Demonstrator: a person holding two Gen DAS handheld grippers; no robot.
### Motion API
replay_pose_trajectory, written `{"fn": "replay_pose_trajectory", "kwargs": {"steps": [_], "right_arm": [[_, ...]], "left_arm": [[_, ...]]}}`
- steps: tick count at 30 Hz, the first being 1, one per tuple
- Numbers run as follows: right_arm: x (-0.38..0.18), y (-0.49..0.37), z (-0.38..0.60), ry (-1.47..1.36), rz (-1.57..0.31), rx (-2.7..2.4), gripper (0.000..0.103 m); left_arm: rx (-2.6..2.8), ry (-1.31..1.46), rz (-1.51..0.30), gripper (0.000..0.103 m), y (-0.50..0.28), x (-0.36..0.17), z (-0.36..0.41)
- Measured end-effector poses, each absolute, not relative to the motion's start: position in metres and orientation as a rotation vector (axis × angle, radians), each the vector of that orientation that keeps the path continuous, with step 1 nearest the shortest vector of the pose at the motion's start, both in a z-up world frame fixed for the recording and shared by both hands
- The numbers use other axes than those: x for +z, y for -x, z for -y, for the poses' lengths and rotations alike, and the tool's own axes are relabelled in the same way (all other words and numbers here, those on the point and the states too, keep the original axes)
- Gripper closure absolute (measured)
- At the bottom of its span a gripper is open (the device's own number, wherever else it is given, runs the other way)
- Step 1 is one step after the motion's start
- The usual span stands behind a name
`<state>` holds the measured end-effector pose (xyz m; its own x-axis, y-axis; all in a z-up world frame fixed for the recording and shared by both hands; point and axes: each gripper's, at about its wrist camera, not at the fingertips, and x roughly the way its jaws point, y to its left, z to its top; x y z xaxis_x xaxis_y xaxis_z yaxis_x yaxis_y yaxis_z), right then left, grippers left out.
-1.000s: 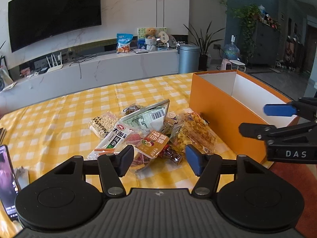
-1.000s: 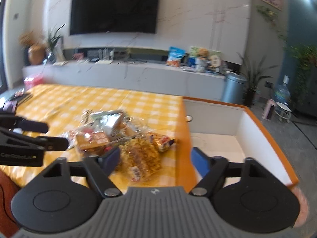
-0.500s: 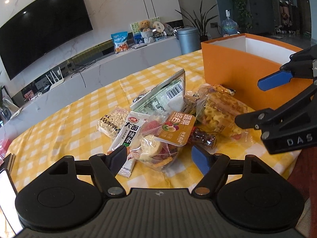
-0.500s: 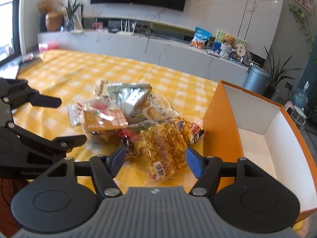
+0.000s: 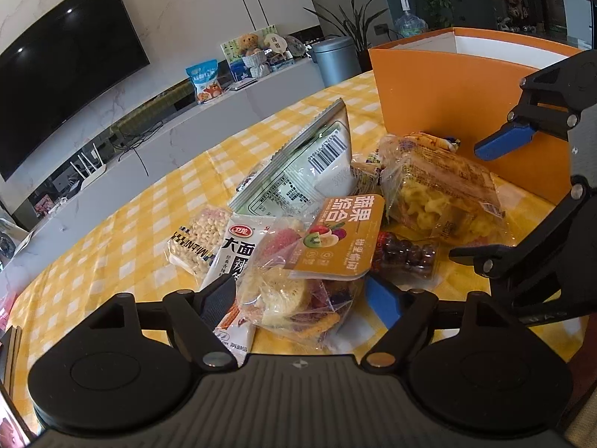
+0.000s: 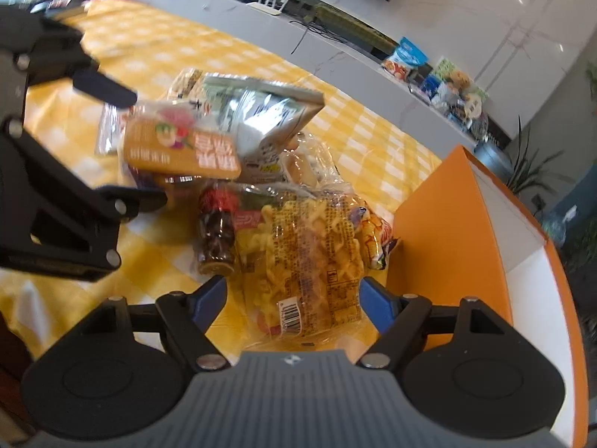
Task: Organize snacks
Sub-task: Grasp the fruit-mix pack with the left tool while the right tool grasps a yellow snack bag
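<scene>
Snacks lie heaped in a loose pile point(image 5: 335, 216) on the yellow checked tablecloth point(image 5: 123, 231), right up against the outer wall of the orange box point(image 5: 429, 86), which I take to be where they are meant to go, since it stands open with a bare white inside. The left gripper point(image 5: 304, 298) is spread wide with the bag of dried fruit point(image 5: 298, 280) lying between its fingers, nothing pinched yet; it looks lined up for that bag because it sits nearest and on top. The right gripper point(image 6: 294, 295) is just as wide open, straddling the clear packet of yellow crisps point(image 6: 309, 257) without closing on it, the box wall just beside its right finger. The fruit bag's orange card reads 综合蔬果. Under it a white packet point(image 5: 233, 261) shows 大面 and a red oval logo, and a small pack of pale puffed grains point(image 5: 199, 240) carries a black band that seems to say MILNT, though I can't be sure. The silver pouch point(image 5: 309, 164) props up at a tilt, barcode side showing. A little pack of dark round sweets point(image 5: 406, 255) lies between the two bags.
</scene>
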<state>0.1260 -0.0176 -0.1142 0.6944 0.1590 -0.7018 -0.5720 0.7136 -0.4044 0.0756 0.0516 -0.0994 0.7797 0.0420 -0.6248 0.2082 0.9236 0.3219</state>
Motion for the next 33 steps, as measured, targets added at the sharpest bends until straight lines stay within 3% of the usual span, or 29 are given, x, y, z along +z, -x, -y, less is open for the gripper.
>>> {"fn": "replay_pose_trajectory", "kwargs": {"steps": [8, 16, 17, 18, 23, 25, 33], "right_arm": [[-0.128, -0.131, 0.013, 0.704, -0.665, 0.453, 0.031], [-0.132, -0.132, 0.01, 0.68, -0.637, 0.437, 0.032], [-0.132, -0.132, 0.009, 0.671, -0.637, 0.431, 0.034], [-0.132, -0.132, 0.009, 0.668, -0.636, 0.417, 0.042], [-0.126, -0.131, 0.012, 0.648, -0.632, 0.407, 0.054], [-0.121, -0.129, 0.014, 0.637, -0.622, 0.408, 0.064], [-0.101, -0.118, 0.027, 0.573, -0.607, 0.402, 0.077]], "left_arm": [[-0.117, -0.43, -0.681, 0.007, -0.092, -0.109, -0.048], [-0.084, -0.372, -0.696, 0.017, -0.093, -0.111, -0.047], [-0.075, -0.368, -0.696, 0.02, -0.093, -0.11, -0.046], [-0.067, -0.362, -0.697, 0.021, -0.091, -0.109, -0.045], [-0.044, -0.284, -0.714, 0.026, -0.088, -0.103, -0.047], [-0.038, -0.236, -0.716, 0.028, -0.085, -0.099, -0.051], [-0.016, -0.136, -0.713, 0.03, -0.066, -0.085, -0.056]]}}
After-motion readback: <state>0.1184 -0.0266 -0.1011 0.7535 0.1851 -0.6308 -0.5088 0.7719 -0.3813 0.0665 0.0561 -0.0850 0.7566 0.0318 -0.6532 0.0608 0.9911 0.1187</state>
